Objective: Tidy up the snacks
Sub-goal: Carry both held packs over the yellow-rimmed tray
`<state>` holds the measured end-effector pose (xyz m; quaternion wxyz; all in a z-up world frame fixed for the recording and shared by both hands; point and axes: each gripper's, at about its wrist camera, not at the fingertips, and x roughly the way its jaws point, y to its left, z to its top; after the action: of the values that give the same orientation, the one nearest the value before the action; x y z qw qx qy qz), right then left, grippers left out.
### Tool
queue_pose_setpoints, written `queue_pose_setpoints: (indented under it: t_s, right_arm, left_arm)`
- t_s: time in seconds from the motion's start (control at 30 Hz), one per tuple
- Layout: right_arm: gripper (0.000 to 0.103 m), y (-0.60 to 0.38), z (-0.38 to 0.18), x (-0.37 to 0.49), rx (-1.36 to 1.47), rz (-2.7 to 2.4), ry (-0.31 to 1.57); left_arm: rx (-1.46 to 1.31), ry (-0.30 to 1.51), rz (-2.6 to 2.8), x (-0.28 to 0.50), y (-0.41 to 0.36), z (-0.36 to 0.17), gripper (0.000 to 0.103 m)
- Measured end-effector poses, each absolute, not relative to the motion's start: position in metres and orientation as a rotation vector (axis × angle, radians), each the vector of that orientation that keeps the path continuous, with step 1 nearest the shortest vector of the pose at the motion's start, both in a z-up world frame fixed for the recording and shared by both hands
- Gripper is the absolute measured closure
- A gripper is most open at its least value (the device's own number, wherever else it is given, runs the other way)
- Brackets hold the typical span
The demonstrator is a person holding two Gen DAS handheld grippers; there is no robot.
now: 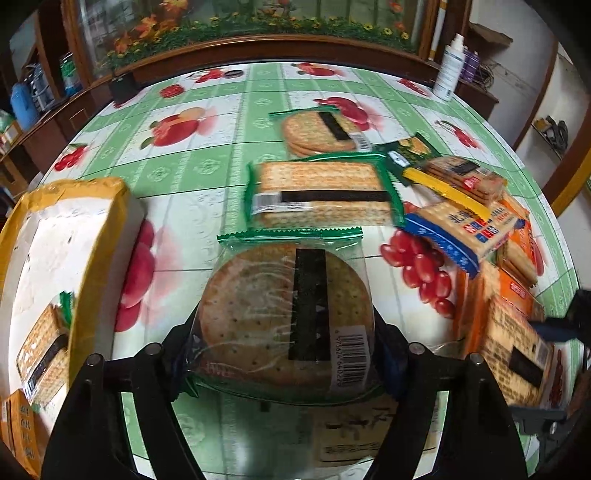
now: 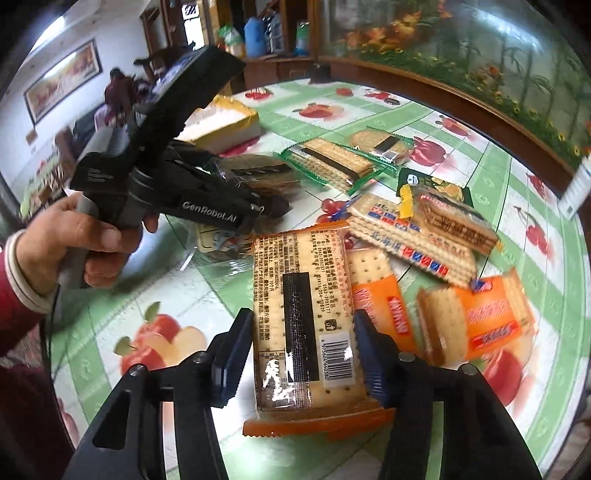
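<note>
Clear plastic, sealed with green serrated ends, wraps the round cracker pack (image 1: 284,314) that the left gripper (image 1: 284,354) clamps by its two sides, holding it above the table (image 1: 207,170) with its barcode end nearest the camera. In the right wrist view the right gripper (image 2: 301,354) has its blue pads against both long edges of an orange-trimmed rectangular cracker pack (image 2: 303,314), printed back facing up; the pack looks gripped, its near end raised toward the camera.

Just beyond the round pack, on the green checked, fruit-printed tablecloth (image 1: 177,125), lies a green-wrapped block of square crackers (image 1: 321,195), and farther still a second round cracker pack (image 1: 321,131). To their right sits a loose heap: a blue-edged cracker pack (image 1: 465,229), a yellow-striped pack (image 1: 454,177) partly over it, a dark green sachet (image 1: 410,149) behind, and orange packs (image 1: 513,266) at the near side. The right wrist view shows two of those orange packs (image 2: 480,317) lying just right of the gripped one.

At the left edge of the table stands a yellow-rimmed box (image 1: 66,254), open, with at least one green-wrapped cracker pack (image 1: 44,350) inside.

A hand (image 2: 70,243) in a red sleeve holds the black handle of the left gripper. A white bottle (image 1: 448,68) stands at the table's far right edge, before a wooden-framed panel of flowers (image 1: 251,18).
</note>
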<state>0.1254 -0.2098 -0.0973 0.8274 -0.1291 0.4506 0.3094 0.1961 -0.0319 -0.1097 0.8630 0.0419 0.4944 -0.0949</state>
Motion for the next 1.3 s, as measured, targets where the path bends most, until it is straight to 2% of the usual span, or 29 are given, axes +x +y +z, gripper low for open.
queue_pose_setpoints:
  t_s: [0.1,0.2,0.27,0.37,0.4,0.53,1.0,1.3]
  right_arm:
    - [0.046,-0.206,-0.096,0.121,-0.242,0.643,0.945]
    - [0.041,-0.193,-0.101,0.121,-0.276,0.600,0.932]
    - [0.034,-0.183,-0.104,0.118,-0.311,0.587,0.925]
    - [0.032,-0.170,-0.108,0.115,-0.353,0.549,0.908]
    - [0.033,-0.169,-0.108,0.116,-0.346,0.541,0.907]
    - [0.046,-0.173,-0.107,0.117,-0.294,0.508,0.895]
    - [0.048,-0.212,-0.098,0.092,0.112,0.570,0.836]
    - [0.049,-0.196,-0.070,0.086,0.203,0.657,0.766]
  left_arm:
    - [0.086,1.045,-0.188,0.198,-0.028,-0.110,0.026]
    - [0.093,1.065,-0.187,0.201,-0.028,-0.110,0.024]
    - [0.095,1.074,-0.191,0.204,-0.028,-0.110,0.024]
    - [0.099,1.077,-0.192,0.208,-0.029,-0.110,0.023]
    - [0.099,1.076,-0.193,0.208,-0.028,-0.111,0.023]
    - [0.090,1.048,-0.186,0.205,-0.023,-0.110,0.027]
    - [0.019,0.908,-0.103,0.166,0.016,-0.079,0.028]
    - [0.001,0.817,0.024,0.125,0.055,-0.060,0.028]
